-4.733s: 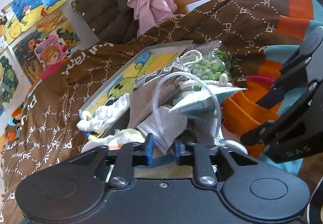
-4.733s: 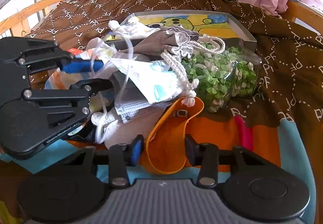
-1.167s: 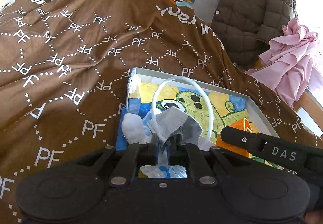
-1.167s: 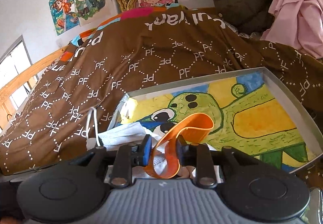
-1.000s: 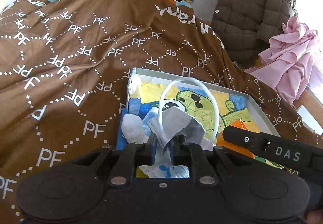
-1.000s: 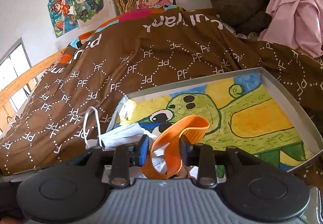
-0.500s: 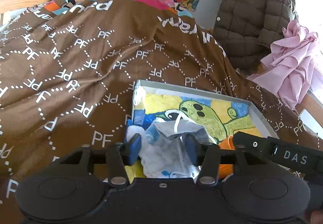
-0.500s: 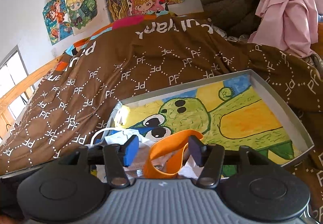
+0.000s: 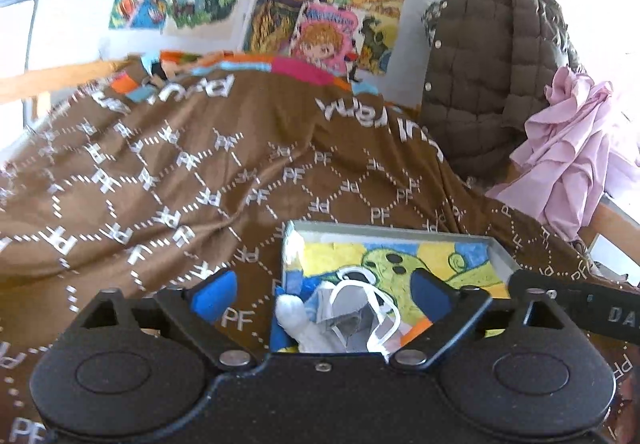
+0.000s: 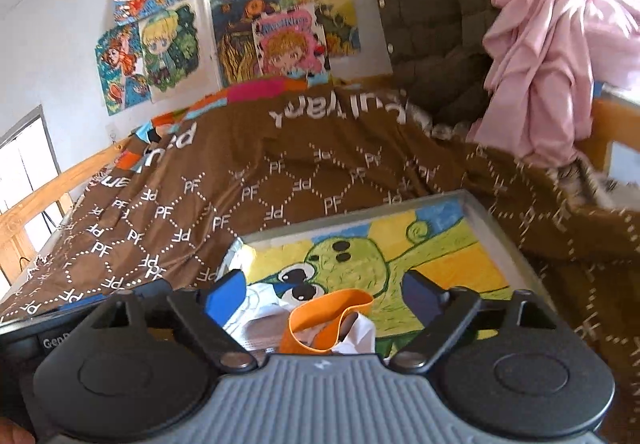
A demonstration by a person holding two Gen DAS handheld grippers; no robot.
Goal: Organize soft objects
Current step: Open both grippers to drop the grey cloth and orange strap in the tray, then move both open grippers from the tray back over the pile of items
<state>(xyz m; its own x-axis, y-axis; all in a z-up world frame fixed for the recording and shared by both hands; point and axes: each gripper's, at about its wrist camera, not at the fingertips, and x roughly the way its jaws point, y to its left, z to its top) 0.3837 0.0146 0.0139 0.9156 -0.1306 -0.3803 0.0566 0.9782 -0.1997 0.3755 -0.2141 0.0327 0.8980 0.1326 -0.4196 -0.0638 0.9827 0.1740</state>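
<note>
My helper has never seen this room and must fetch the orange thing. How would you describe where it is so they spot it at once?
Find the bed's brown blanket printed with PF letters; on it sits a shallow grey tray with a green cartoon creature painted inside. At the tray's near end, among white face masks, lies the orange loop, the only bright orange, ribbon-like piece there.

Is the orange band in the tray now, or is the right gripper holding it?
In the tray. The orange band lies looped on the masks at the near end of the tray; the right gripper stands wide open, touching nothing.
</note>
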